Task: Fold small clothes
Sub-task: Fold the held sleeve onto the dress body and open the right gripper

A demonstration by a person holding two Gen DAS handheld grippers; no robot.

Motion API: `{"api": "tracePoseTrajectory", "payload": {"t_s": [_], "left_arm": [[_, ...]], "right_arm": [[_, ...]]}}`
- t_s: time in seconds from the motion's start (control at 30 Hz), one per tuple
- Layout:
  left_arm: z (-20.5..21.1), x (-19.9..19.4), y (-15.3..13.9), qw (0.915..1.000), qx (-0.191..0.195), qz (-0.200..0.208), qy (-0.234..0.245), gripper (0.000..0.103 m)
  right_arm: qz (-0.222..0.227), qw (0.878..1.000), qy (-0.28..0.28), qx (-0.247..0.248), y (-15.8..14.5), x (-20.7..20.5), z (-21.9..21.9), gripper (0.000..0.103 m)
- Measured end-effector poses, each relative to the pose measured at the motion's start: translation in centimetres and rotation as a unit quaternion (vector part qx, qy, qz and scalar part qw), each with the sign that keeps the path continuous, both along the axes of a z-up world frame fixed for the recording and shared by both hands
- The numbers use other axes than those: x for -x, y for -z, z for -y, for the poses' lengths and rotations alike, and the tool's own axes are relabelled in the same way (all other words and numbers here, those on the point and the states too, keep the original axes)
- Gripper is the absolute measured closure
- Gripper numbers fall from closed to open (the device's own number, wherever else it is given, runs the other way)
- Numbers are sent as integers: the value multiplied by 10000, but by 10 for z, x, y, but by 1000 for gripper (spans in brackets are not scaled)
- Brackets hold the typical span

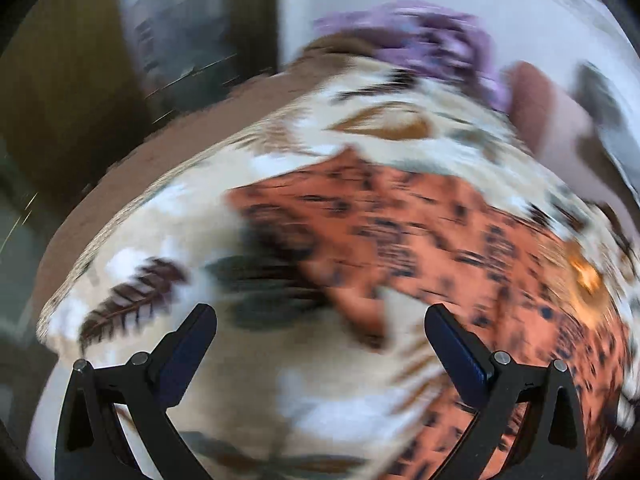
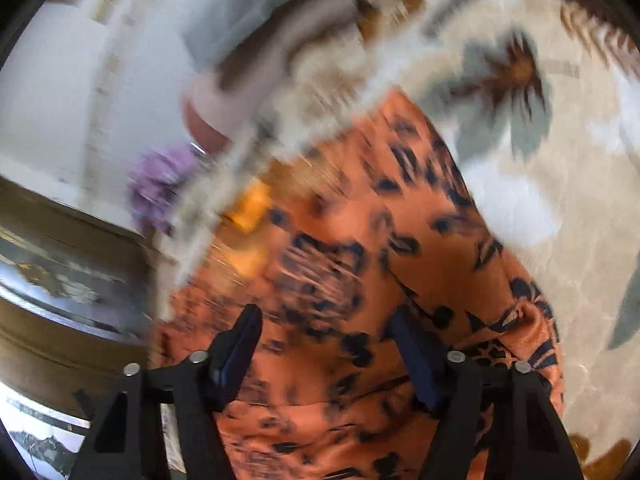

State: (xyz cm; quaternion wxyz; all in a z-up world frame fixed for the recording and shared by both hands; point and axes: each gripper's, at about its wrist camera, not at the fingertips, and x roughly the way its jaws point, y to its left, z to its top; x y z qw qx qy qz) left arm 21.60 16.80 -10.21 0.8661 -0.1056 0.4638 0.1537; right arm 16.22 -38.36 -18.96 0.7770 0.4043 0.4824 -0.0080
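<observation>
Left gripper (image 1: 320, 320): jaws wide apart, empty, above the leaf-print bedcover (image 1: 168, 240). Orange black-patterned garment (image 2: 340, 240): spread on that bedcover. Right gripper (image 2: 324, 328): jaws parted over the garment, gripping nothing. Judged step: reaching for an edge; next, pinch and fold. No containers visible.

1. The black two-fingered right tool (image 2: 324, 320), jaws apart, hovers low in the frame over an orange garment with dark blotches (image 2: 344, 248).
2. A cream leaf-patterned spread (image 2: 560, 184) fills the right side.
3. A blurred purple cloth (image 2: 160, 188) sits at mid-left.
</observation>
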Motion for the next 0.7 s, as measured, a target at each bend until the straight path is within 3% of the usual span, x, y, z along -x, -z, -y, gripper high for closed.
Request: {"api": "tracePoseTrajectory", "payload": {"t_s": [0.07, 0.13, 0.3, 0.4, 0.5, 0.63, 0.7], "left_arm": [[-12, 9, -6, 9997, 109, 115, -186, 0], [-5, 16, -13, 9997, 65, 227, -57, 0], [68, 18, -19, 9920, -160, 457, 1167, 0], [121, 12, -8, 9827, -177, 386, 1803, 4], [157, 5, 4, 9759, -255, 289, 2148, 5], [187, -7, 34, 9723, -437, 3, 2298, 5], [193, -13, 51, 9710, -564, -230, 2314, 5]], "right_arm": [[83, 9998, 57, 159, -6, -1, -3, 43], [333, 9991, -30, 244, -24, 0, -10, 44], [902, 9944, -185, 511, -51, 9, -28, 44], [799, 9952, -235, 509, -44, 11, -31, 44], [634, 9959, -328, 555, -34, 11, -35, 45], [536, 9941, -471, 812, -32, 6, -47, 63], [453, 9936, -519, 897, -31, 4, -51, 64]]}}
